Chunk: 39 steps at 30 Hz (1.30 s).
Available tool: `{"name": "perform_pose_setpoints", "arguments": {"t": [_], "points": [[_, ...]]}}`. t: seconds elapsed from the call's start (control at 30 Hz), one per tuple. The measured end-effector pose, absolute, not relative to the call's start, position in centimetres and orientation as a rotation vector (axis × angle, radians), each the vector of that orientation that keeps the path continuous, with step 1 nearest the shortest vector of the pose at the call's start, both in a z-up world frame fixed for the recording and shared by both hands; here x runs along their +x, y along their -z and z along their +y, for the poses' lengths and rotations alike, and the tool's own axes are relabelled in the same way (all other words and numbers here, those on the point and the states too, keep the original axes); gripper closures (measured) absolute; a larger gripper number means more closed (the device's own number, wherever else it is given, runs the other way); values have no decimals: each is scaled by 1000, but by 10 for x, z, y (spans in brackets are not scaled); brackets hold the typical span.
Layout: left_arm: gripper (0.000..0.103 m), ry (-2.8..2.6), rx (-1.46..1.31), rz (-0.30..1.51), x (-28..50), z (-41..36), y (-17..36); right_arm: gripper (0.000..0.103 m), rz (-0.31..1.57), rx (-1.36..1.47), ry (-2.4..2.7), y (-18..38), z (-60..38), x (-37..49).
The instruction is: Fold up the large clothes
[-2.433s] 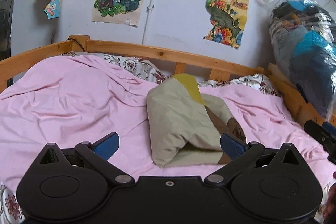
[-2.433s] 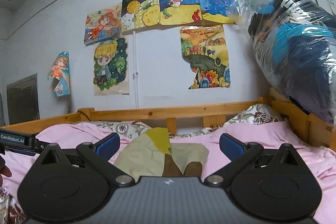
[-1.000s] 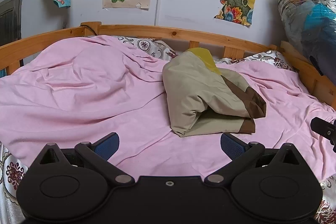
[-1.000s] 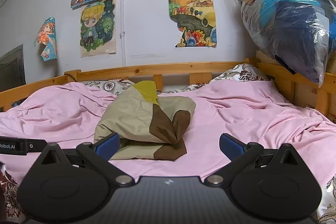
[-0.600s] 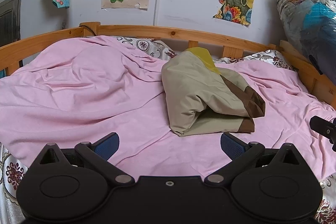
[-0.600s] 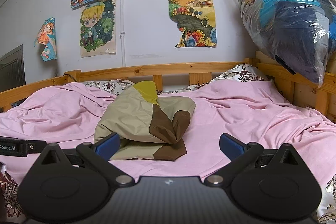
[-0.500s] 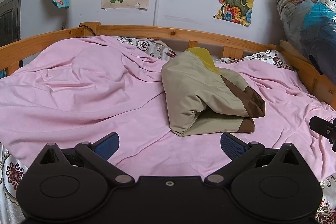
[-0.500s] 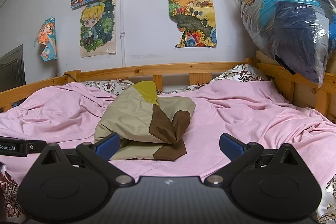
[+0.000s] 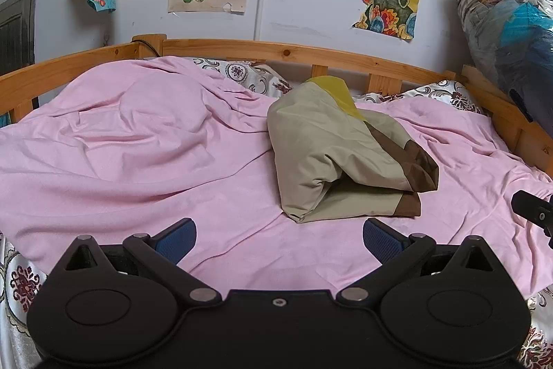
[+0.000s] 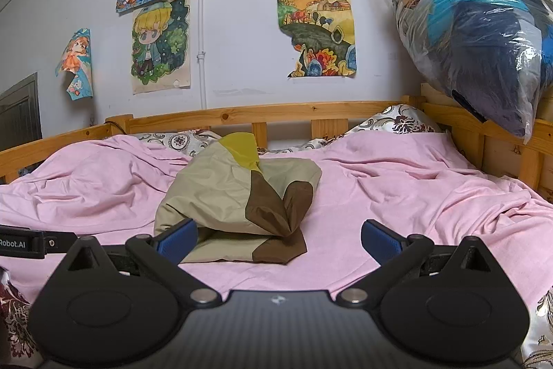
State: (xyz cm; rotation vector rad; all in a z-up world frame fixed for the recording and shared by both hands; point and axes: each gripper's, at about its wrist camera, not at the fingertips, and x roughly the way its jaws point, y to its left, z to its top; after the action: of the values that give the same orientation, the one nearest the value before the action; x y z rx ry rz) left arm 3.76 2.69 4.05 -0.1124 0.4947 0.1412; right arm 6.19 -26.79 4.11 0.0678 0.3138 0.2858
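Note:
A folded beige garment (image 9: pixel 328 154) with brown and yellow patches lies on the pink sheet (image 9: pixel 138 144) in the middle of the bed. In the right wrist view the same garment (image 10: pixel 224 192) sits just beyond the left finger. My left gripper (image 9: pixel 279 239) is open, held back from the garment's near edge with nothing between its blue pads. My right gripper (image 10: pixel 279 239) is open too and holds nothing. A piece of the right gripper (image 9: pixel 532 213) shows at the right edge of the left wrist view.
A wooden bed rail (image 9: pixel 293 52) runs along the back and the right side (image 10: pixel 484 134). A clear plastic bag of dark clothes (image 10: pixel 477 23) hangs at the right over the rail. Patterned bedding (image 10: pixel 401 121) lies by the headboard. Drawings (image 10: pixel 316 30) cover the wall.
Since 2.4 s ago both grippers have risen and pulled back, so the garment sits farther away and fully in view. Over the last second nothing has moved.

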Motion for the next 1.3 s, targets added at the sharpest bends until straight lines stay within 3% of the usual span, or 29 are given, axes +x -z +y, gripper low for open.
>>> {"name": "perform_pose_setpoints", "arguments": {"t": [1.3], "points": [[1, -182, -83, 557, 43, 30, -34, 0, 318, 70, -286, -40, -267, 62]]}}
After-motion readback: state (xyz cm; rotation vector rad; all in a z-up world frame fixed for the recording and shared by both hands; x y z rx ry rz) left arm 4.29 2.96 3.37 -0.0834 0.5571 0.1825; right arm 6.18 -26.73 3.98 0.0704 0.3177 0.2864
